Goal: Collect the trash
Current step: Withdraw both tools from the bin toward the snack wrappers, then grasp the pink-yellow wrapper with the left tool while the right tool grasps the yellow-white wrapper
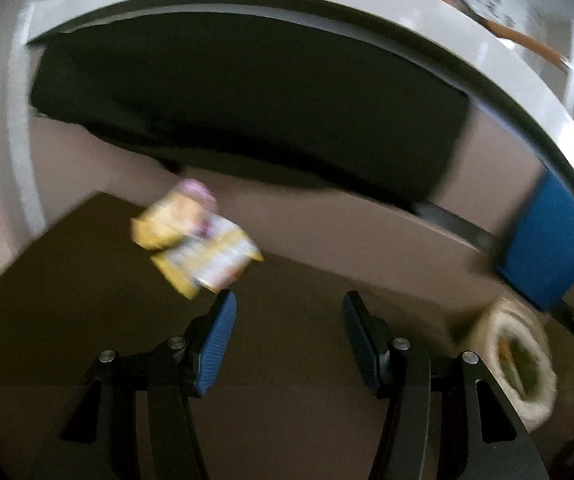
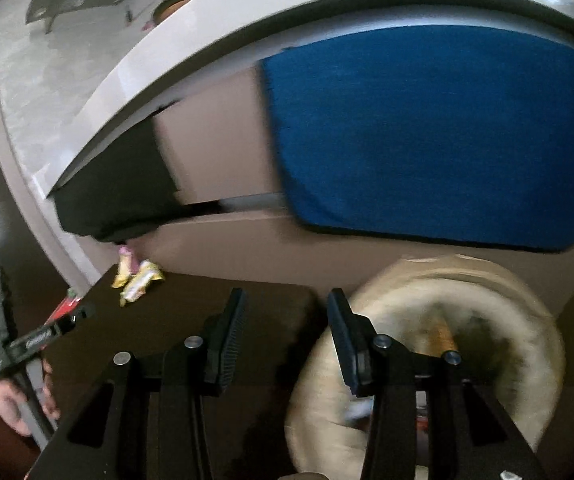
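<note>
Black jaws of our left tool stand apart and empty at the frame's bottom, over the dark brown table. Just beyond, left of centre, lie crumpled yellow snack wrappers; their print is too blurred to read. Our right tool, also empty and parted, hovers beside the cream woven basket at lower right. We judge the approach underway; next, closing on the wrappers.

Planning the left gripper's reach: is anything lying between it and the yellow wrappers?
Nothing: in the left wrist view only bare dark tabletop separates the open left gripper from the yellow wrappers.
</note>
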Available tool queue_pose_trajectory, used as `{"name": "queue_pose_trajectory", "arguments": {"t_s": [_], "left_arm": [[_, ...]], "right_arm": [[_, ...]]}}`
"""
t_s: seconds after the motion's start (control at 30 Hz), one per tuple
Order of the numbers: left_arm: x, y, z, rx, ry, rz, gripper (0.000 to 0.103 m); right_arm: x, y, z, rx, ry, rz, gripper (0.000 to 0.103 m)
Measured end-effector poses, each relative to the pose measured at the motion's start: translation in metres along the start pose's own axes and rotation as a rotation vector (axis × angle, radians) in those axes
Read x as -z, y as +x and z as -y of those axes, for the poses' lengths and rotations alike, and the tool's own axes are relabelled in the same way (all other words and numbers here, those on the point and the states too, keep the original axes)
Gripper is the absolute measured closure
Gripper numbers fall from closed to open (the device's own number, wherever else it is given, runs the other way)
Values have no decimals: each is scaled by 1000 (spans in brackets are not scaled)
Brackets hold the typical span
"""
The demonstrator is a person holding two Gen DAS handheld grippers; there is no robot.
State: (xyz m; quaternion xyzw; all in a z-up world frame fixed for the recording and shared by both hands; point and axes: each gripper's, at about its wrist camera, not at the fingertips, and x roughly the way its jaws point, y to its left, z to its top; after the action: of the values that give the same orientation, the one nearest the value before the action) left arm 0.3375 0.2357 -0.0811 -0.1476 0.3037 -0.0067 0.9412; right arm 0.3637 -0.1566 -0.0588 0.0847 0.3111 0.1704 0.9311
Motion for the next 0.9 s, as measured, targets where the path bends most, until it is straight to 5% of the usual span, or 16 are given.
{"name": "queue_pose_trajectory", "arguments": {"t_s": [0.17,0.27,0.57,0.67,0.73,0.9], "left_arm": [[-26,33,-55,-43,-53,49,47],[-33,55,-57,-80,-41,60,47],[-55,151,-29,-386,39,-9,49],[-57,164,-47,-394,-27,-60,68],[-54,168,-63,-358,-63,-111,90],[-35,149,-75,-242,-46,-181,95]], "right_arm": [[1,26,-38,-20,-14,-12,63],[4,42,-54,-20,-37,-27,63],[17,77,-55,-9,-47,-106,63],[21,79,-51,14,-69,-116,63],[22,79,-46,24,-75,-117,63],[24,81,-35,11,-37,-129,63]]}}
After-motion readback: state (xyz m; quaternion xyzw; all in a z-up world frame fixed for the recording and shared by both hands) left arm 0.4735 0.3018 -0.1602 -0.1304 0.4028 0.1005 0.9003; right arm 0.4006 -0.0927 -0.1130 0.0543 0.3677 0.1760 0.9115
